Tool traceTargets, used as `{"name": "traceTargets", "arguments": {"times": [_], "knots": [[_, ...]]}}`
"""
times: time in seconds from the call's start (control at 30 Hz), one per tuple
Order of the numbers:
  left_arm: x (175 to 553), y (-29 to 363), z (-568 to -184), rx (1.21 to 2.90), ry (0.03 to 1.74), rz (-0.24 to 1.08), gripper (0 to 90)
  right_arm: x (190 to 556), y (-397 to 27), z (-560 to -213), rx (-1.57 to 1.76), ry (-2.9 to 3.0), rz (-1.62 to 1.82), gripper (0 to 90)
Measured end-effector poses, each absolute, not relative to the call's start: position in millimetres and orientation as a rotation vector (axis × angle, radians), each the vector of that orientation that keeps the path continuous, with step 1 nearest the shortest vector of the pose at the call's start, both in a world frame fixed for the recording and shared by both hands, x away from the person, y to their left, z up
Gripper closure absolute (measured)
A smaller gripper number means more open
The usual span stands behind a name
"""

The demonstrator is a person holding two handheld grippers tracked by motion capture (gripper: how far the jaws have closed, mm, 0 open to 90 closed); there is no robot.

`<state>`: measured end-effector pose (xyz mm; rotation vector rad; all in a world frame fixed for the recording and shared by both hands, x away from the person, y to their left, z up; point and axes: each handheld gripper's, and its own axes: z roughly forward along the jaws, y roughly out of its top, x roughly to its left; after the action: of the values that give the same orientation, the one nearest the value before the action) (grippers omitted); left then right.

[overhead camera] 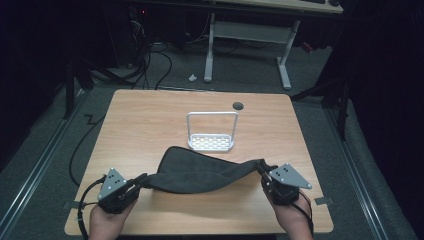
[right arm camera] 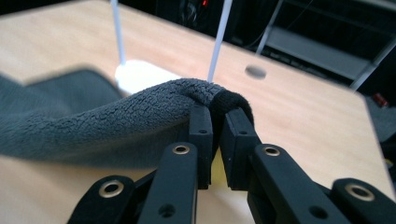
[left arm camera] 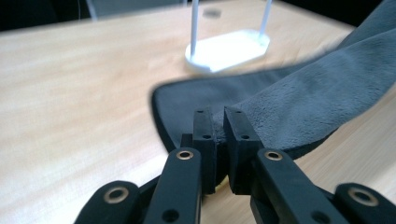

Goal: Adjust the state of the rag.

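One dk-grey fleecy cloth [overhead camera: 197, 175] (sagging mid-span)

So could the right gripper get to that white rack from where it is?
Probably not right now: the right gripper is shut on a corner of the grey cloth, which sags between it and the white rack. The table beyond looks free.

dim room, grey floor [overhead camera: 45, 150], seemingly carpeted

Left gripper [overhead camera: 141, 181] and right gripper [overhead camera: 261, 168], one per hand, both clamped on opposite ends of the grey towel [overhead camera: 197, 172].
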<state>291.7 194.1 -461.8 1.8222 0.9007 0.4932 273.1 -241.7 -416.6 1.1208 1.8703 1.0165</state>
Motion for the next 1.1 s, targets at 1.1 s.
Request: {"name": "traceTargets", "arguments": {"times": [1.1], "knots": [[318,187,-522,2.011,1.056,0.344,82.8,346,-225,-510,1.321,2.061,0.856,85.5]]}}
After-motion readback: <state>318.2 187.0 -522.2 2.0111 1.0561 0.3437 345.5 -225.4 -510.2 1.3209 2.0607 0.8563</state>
